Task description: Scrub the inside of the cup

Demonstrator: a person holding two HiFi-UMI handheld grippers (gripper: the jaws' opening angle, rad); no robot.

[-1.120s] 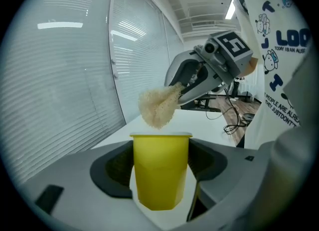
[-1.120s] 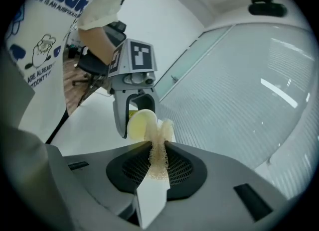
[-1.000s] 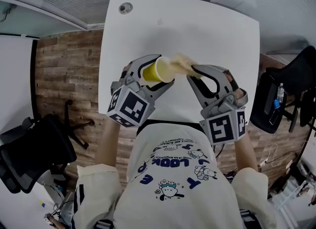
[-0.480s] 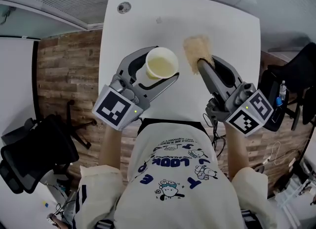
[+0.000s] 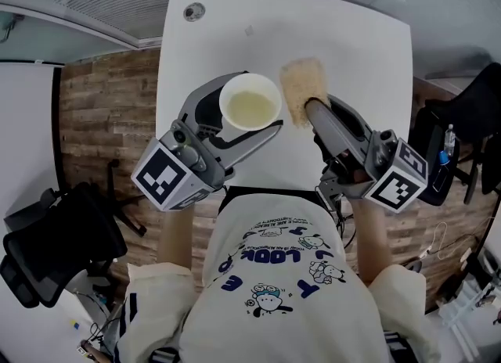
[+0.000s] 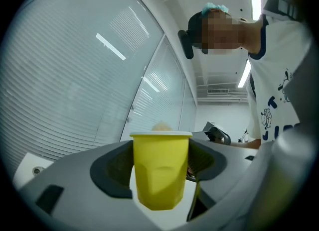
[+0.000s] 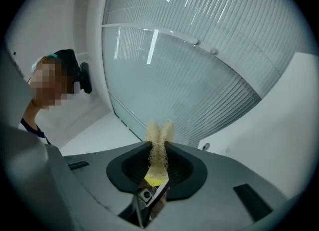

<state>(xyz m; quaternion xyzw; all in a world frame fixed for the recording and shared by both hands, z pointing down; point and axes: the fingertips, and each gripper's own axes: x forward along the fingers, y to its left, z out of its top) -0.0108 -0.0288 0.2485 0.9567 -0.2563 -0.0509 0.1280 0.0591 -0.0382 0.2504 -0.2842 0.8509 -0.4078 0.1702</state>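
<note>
Head view with left and right gripper views

Task object: one yellow tapered cup with a white rim and a pale inside (image 6: 159, 173). Upright, mouth open toward the head camera, nothing seen inside. Clamped by its wall between the two jaws of the left gripper (image 5: 254, 103), one pad pressed on each side. Held over the near half of one white rectangular table with rounded corners (image 5: 352, 41).

Second tool: one tan, coarse-fibred scrub pad (image 5: 302, 81), with a yellow part seen deep between the jaws in the right gripper view. Pinched between the two jaws of the right gripper (image 5: 307, 106), drawn narrow on it, most of the pad standing out beyond the tips. Outside the cup, just beside its rim on the right in the head view; contact between pad and rim not to be told.

Counted further:
- two black-and-white marker cubes, one on the left gripper (image 5: 167, 178) and one on the right (image 5: 399, 178)
- one small round grey disc (image 5: 193, 12) at the far left corner of the table
- two black office chairs, one at lower left (image 5: 47, 244) and one at right (image 5: 454, 146), both on the brown plank floor (image 5: 109, 111)
- one person in a cream printed T-shirt (image 5: 274, 291), forearms bare, one gripper in each hand
</note>
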